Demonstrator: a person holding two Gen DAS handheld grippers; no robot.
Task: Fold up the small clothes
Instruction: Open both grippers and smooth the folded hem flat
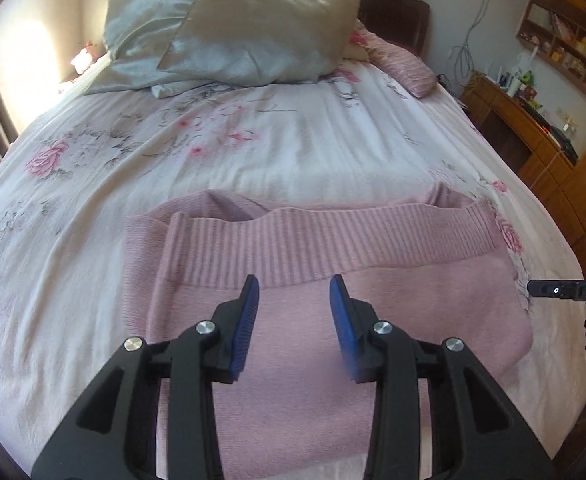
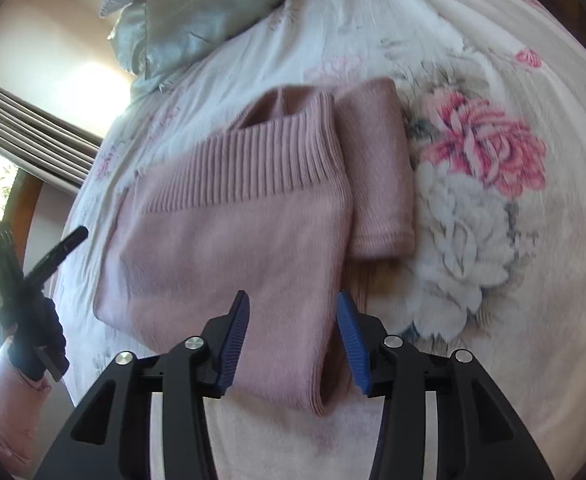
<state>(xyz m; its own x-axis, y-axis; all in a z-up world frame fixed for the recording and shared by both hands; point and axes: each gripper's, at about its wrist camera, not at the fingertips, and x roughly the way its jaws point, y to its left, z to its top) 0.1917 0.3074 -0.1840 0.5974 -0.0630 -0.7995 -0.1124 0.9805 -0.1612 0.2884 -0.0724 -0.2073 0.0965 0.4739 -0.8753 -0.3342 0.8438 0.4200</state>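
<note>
Plainly the pink sweater (image 1: 317, 312), lying part-folded on the bed (image 1: 93, 208), looks soft, light and floppy, best pinched at its ribbed hem or a doubled edge; both the left claw (image 1: 294, 286) and right claw (image 2: 292, 303) hang released above it.

A floral bedspread (image 1: 277, 152) carries 2 satin pillows (image 1: 261, 36); a wooden desk (image 1: 525, 128) stands beside the bed.
</note>
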